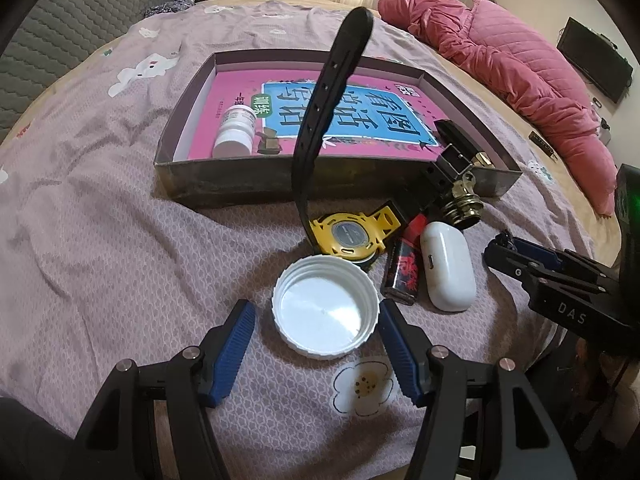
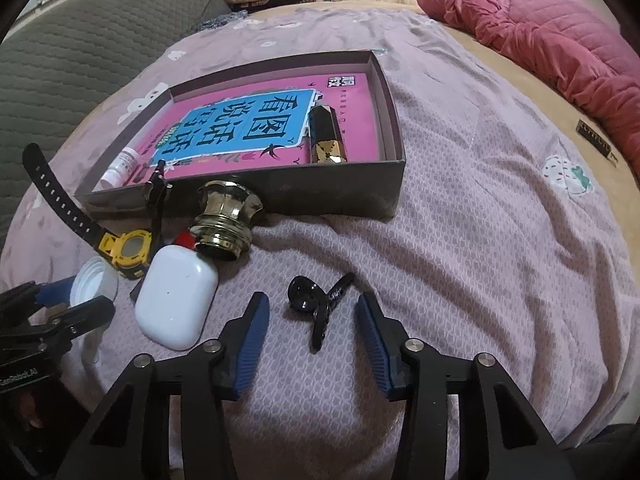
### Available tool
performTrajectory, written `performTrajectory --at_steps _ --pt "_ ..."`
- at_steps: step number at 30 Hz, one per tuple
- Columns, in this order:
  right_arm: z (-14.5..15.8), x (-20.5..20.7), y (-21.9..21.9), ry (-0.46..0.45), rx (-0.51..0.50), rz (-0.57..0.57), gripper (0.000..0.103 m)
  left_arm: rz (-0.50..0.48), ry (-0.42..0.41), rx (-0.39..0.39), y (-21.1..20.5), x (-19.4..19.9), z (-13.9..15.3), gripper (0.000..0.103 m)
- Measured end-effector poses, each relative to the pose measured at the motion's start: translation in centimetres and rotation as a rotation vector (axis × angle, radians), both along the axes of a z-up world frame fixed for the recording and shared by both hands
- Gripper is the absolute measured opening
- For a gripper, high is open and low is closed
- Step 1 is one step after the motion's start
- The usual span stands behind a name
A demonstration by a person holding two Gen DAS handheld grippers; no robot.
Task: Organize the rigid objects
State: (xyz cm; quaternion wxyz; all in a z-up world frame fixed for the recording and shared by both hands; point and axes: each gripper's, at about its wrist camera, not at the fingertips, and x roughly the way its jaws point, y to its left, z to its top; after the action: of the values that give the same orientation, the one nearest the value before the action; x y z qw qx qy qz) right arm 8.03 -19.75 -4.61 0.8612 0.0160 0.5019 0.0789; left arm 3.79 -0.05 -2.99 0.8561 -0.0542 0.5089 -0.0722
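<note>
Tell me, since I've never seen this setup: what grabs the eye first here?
Likely the bright pink book lying in the shallow box on the lilac bedspread. In front of the box sits a clutter: a yellow watch with its black strap sticking up, a white earbud case and a brass fitting. Nearest, the left tongs flank a white lid, the right tongs a small black clip.

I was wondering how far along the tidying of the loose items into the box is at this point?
Early on. Done: the box holds a book, a small white bottle and a black-and-gold case. In hand: nothing gripped; the left gripper straddles the white lid, and the right gripper brackets a black clip. Left: watch, earbud case, brass fitting, red-and-black lighter.
</note>
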Motion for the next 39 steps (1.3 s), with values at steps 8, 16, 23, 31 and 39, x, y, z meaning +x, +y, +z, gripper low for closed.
performTrajectory --at_steps 8,16,23,31,39 --pt "-0.23 0.67 -0.41 -0.002 0.022 -0.014 0.035 -0.002 -0.011 0.022 -0.16 0.45 -0.23 0.063" --pt "-0.1 0.75 -0.57 0.002 0.048 -0.016 0.031 -0.008 -0.024 0.042 -0.31 0.82 -0.44 0.063" --pt "0.3 0.72 -0.72 -0.001 0.088 -0.009 0.028 -0.013 -0.035 0.056 -0.46 0.96 -0.47 0.063" --pt "0.45 0.46 -0.23 -0.003 0.084 0.013 0.028 -0.005 -0.044 0.062 -0.32 0.85 -0.24 0.052" --pt "-0.32 0.44 0.02 0.02 0.064 0.024 0.028 -0.01 -0.066 0.026 -0.03 0.65 0.45 0.05"
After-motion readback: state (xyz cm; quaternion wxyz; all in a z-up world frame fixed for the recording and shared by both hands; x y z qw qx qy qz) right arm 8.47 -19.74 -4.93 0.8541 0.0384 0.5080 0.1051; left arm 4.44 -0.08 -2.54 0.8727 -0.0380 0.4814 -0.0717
